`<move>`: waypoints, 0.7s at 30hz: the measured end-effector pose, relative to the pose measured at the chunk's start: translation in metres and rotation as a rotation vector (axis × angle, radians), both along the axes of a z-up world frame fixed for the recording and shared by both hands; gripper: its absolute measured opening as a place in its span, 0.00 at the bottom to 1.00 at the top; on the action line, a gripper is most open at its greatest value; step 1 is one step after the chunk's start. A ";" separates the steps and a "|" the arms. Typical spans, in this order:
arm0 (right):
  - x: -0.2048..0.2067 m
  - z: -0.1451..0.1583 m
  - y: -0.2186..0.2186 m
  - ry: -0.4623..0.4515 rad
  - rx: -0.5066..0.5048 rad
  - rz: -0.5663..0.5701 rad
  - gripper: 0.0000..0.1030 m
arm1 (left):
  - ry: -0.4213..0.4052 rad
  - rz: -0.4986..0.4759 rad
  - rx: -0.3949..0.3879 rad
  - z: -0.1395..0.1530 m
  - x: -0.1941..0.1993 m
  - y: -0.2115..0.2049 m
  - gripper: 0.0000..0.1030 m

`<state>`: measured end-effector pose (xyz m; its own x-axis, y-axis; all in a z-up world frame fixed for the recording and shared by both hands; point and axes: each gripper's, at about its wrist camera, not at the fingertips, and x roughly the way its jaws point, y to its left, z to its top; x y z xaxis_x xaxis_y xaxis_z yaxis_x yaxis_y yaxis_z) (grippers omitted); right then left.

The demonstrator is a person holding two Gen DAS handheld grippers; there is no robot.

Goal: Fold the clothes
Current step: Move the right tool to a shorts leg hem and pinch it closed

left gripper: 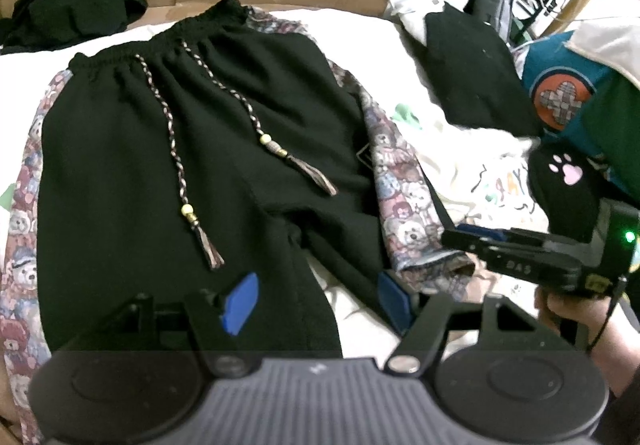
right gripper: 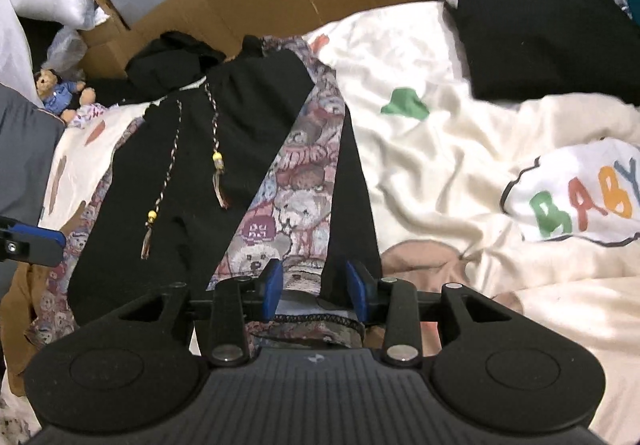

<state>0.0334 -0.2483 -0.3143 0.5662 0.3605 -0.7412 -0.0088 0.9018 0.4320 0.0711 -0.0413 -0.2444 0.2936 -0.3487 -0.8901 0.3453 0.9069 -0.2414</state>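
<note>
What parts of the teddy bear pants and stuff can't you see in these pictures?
- Pants: the leg bottoms are hidden in the left wrist view by the left gripper and its body.
- Pant hem: in the right wrist view it runs under the right gripper, so its near end is covered.
- Word on the blanket: cut off by the right edge.
- Small teddy bear: too small to make out details.

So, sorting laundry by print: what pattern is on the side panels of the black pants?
Teddy bears, on the side panels; clearest in the right wrist view.
</note>
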 end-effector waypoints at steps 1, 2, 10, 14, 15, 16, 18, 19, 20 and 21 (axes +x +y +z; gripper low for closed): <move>0.001 -0.003 0.001 0.011 -0.004 0.004 0.38 | 0.000 -0.002 0.001 0.000 0.000 0.000 0.69; 0.000 -0.005 0.002 0.019 -0.005 0.004 0.38 | 0.000 -0.005 0.005 -0.001 -0.001 0.000 0.69; 0.006 -0.020 0.009 0.065 -0.050 0.015 0.34 | 0.010 -0.012 0.018 -0.009 -0.001 0.001 0.69; 0.006 -0.022 0.009 0.070 -0.070 0.019 0.18 | 0.016 -0.019 0.018 -0.010 -0.001 -0.002 0.69; 0.006 -0.022 0.007 0.073 -0.065 0.014 0.14 | 0.017 -0.021 0.017 -0.010 -0.001 -0.002 0.69; 0.006 -0.022 0.006 0.076 -0.061 0.009 0.11 | 0.017 -0.025 0.018 -0.010 -0.001 -0.003 0.69; 0.006 -0.020 0.002 0.080 -0.054 0.000 0.08 | 0.016 -0.033 0.018 -0.010 -0.001 -0.005 0.69; 0.005 -0.019 0.001 0.078 -0.054 -0.002 0.07 | 0.017 -0.035 0.017 -0.010 -0.001 -0.006 0.69; 0.004 -0.016 0.000 0.074 -0.055 -0.003 0.07 | 0.019 -0.037 0.016 -0.010 -0.001 -0.007 0.69; 0.003 -0.013 -0.001 0.070 -0.056 -0.004 0.07 | 0.019 -0.039 0.015 -0.010 -0.001 -0.008 0.69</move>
